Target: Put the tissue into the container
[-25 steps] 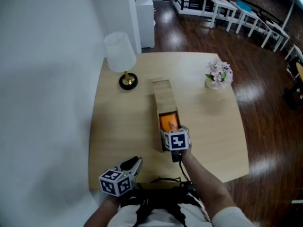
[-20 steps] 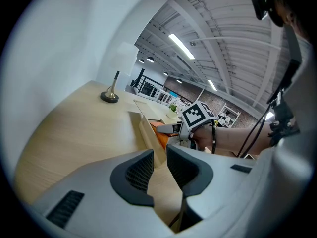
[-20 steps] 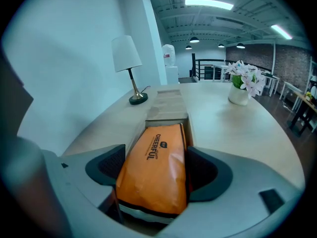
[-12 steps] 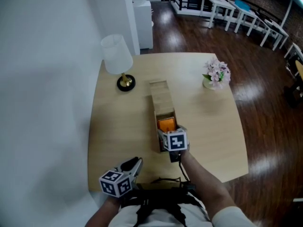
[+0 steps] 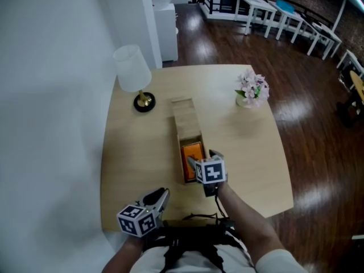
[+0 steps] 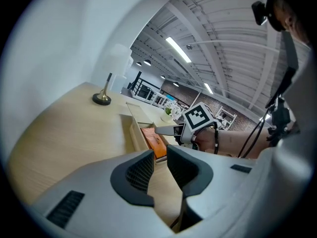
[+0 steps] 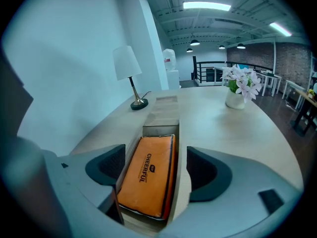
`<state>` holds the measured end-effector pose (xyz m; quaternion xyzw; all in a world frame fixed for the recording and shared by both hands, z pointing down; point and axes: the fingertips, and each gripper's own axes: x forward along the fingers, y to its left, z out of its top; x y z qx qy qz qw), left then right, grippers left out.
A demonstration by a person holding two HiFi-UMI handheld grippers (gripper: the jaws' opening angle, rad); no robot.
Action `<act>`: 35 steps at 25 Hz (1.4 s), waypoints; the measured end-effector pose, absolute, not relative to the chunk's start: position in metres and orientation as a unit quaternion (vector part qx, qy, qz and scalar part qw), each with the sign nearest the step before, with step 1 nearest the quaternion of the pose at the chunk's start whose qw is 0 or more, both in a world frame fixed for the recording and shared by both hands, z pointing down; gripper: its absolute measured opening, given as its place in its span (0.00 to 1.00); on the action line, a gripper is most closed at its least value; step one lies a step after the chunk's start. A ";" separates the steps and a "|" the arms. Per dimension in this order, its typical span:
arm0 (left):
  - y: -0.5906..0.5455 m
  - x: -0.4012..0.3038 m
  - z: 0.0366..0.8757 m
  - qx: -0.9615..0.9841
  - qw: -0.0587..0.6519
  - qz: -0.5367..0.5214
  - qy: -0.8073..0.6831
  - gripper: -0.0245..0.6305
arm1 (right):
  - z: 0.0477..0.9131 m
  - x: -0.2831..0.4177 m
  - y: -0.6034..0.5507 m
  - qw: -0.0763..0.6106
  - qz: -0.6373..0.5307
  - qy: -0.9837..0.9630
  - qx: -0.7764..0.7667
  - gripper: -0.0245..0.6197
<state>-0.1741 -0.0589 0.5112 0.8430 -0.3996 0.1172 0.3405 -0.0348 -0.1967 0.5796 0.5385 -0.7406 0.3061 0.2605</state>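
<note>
The orange tissue pack (image 5: 192, 153) lies flat inside the near, uncovered end of a long wooden container (image 5: 183, 115) at the table's middle. The container's far half is covered by a wooden lid. My right gripper (image 5: 203, 157) hangs just above the container's near end with its jaws wide open. In the right gripper view the pack (image 7: 148, 175) shows between the pads, which do not touch it. My left gripper (image 5: 161, 196) sits at the table's near left edge, its jaws close together around nothing. The left gripper view shows the pack (image 6: 154, 142) beyond its tips.
A white-shaded lamp (image 5: 132, 75) on a brass foot stands at the table's far left. A small pot of pink flowers (image 5: 251, 90) stands at the far right. The light wooden table (image 5: 250, 152) meets a white wall on the left. Dark wooden floor lies to the right.
My right gripper has drawn back toward me from the container's open end, so more of the orange pack shows. The left gripper has stayed put.
</note>
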 end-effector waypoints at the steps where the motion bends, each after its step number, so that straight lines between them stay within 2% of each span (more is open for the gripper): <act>1: -0.060 -0.170 0.510 0.845 0.339 0.116 -0.397 0.17 | 0.574 -0.032 -0.196 0.258 0.300 -0.743 0.539 0.66; 7: -0.063 -0.147 0.503 0.855 0.335 0.104 -0.382 0.15 | 0.545 -0.013 -0.192 0.247 0.267 -0.759 0.539 0.65; 15: -0.065 -0.115 0.496 0.865 0.331 0.096 -0.366 0.15 | 0.520 0.025 -0.186 0.236 0.249 -0.762 0.549 0.42; 29: -0.063 -0.072 0.487 0.873 0.327 0.089 -0.351 0.15 | 0.500 0.093 -0.166 0.218 0.243 -0.750 0.576 0.28; 35: -0.060 -0.062 0.486 0.871 0.331 0.087 -0.352 0.15 | 0.498 0.115 -0.156 0.234 0.232 -0.747 0.577 0.17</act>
